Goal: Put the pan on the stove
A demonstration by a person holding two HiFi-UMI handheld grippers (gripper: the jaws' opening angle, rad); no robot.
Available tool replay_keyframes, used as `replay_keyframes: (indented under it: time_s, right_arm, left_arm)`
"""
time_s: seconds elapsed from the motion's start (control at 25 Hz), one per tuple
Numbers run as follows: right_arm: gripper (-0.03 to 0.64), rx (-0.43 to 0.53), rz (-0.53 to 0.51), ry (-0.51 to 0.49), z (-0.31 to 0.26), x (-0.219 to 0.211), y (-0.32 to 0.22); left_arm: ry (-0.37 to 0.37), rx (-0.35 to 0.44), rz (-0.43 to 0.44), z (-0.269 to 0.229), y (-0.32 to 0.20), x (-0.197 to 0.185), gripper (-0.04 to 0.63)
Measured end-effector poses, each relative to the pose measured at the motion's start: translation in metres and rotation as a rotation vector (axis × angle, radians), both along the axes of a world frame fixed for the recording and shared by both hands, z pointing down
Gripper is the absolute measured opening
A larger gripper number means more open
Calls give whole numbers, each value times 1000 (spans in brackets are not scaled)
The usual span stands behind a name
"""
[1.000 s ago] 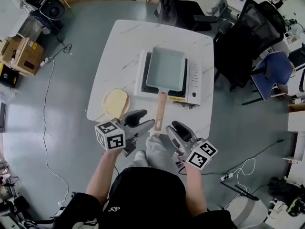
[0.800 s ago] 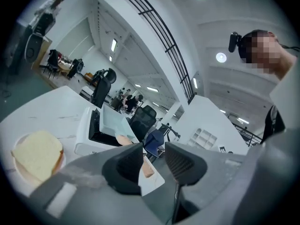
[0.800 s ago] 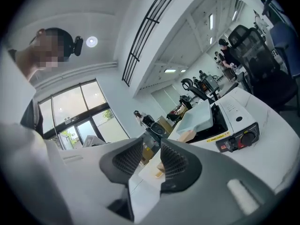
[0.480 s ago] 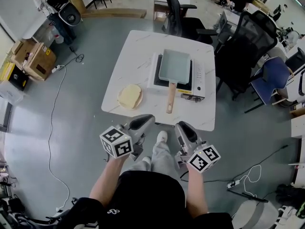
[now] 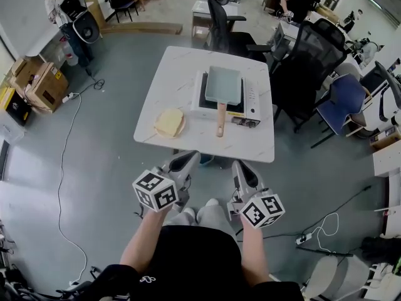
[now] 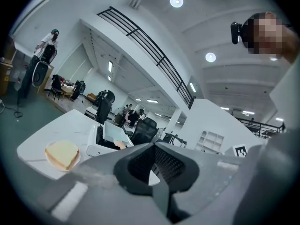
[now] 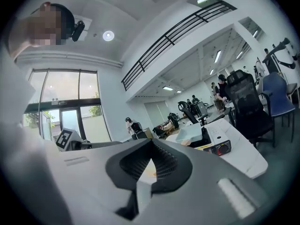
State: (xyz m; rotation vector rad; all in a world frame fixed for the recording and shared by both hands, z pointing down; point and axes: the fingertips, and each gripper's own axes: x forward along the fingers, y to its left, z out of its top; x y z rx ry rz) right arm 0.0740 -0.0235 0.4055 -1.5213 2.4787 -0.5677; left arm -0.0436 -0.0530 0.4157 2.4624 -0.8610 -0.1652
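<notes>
**A:** Where is the pan?

**B:** The rectangular pan (image 5: 223,84) sits on the portable stove (image 5: 252,100), toward the far side of the white bench (image 5: 169,80). Its wooden handle (image 5: 220,119) points at the near edge.

**A:** And the tools?

**B:** The left hand-held gripper (image 5: 190,156) and the right hand-held gripper (image 5: 241,166) hang off the near edge, well apart from the pan. Both have just been closing, and their jaws are together with nothing between them.

**A:** Anything else?

**B:** A slice of bread (image 5: 170,123) lies left of the stove.

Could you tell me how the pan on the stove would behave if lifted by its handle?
The pan looks rigid, so it probably won't flex. Its long handle sits at one end, so the body would likely dip. It looks empty, so probably light.
</notes>
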Motion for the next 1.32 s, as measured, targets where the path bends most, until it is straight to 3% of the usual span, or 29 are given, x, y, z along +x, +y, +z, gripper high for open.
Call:
replay_keyframes:
  time_s: [0.24, 0.72, 1.32]
  right_arm:
    - [-12, 9, 40, 28, -10, -4, 10]
    - [-12, 32, 87, 76, -17, 2, 13]
    - [-12, 31, 80, 153, -11, -6, -4]
  left_arm:
    - [51, 1, -14, -13, 8, -8, 0]
    - [32, 36, 14, -18, 12, 8, 0]
    - [-35, 54, -46, -8, -6, 4, 0]
